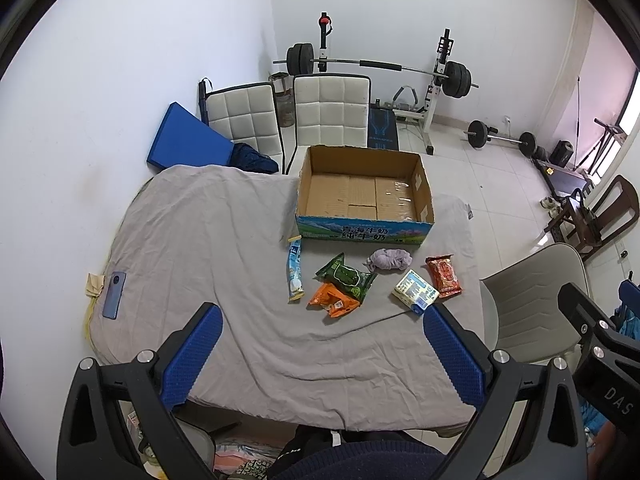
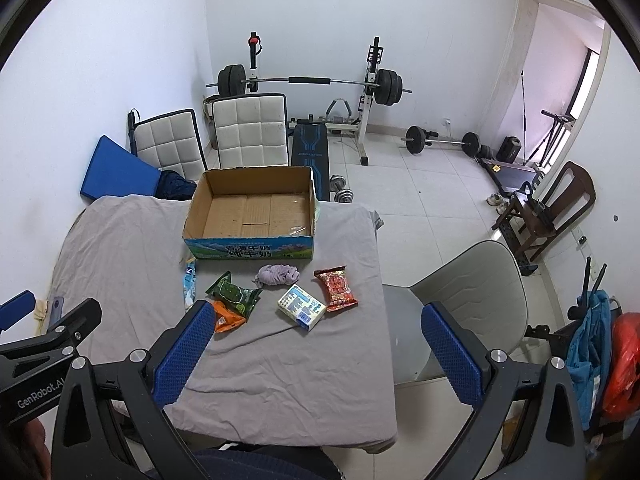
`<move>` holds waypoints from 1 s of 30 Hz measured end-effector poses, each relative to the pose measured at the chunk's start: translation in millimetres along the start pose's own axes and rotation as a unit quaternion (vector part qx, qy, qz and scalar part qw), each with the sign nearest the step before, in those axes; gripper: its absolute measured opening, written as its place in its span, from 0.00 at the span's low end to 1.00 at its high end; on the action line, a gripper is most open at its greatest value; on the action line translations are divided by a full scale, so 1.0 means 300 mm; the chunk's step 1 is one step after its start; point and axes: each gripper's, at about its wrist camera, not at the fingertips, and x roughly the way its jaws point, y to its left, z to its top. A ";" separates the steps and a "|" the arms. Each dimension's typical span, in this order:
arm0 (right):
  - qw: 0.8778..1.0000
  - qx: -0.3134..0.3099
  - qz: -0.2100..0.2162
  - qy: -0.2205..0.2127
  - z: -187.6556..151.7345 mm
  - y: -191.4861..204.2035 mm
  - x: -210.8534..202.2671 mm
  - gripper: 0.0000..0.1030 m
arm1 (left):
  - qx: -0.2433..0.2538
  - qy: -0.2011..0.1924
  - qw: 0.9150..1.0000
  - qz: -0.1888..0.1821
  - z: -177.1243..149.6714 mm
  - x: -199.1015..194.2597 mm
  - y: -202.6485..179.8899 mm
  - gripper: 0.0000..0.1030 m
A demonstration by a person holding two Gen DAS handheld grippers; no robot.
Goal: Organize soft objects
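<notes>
While hovering with both the left gripper (image 1: pixel 322 350) and right gripper (image 2: pixel 316 344) spread wide and empty, eyeing the purple cloth (image 2: pixel 277 275) ahead of the jaws, just before the empty cardboard box (image 2: pixel 248 252); pinching its bunched middle likely best.

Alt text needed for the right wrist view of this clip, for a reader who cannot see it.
An empty cardboard box sits on a table under a grey cloth, with six soft items in front of it: a purple rag, a red packet, a tissue pack, green and orange packets, and a blue sachet. The open right claw hovers empty nearer the camera.
</notes>
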 end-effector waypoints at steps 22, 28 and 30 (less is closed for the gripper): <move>1.000 -0.002 0.002 0.002 -0.007 -0.013 0.020 1.00 | -0.002 0.001 1.000 0.001 0.004 0.002 -0.011 1.00; 1.000 0.007 0.009 0.029 0.017 -0.057 0.154 1.00 | -0.014 0.019 1.000 -0.001 0.065 0.131 -0.014 1.00; 0.999 0.008 0.010 0.049 0.030 -0.077 0.241 1.00 | -0.020 0.031 0.999 -0.001 0.086 0.211 -0.008 1.00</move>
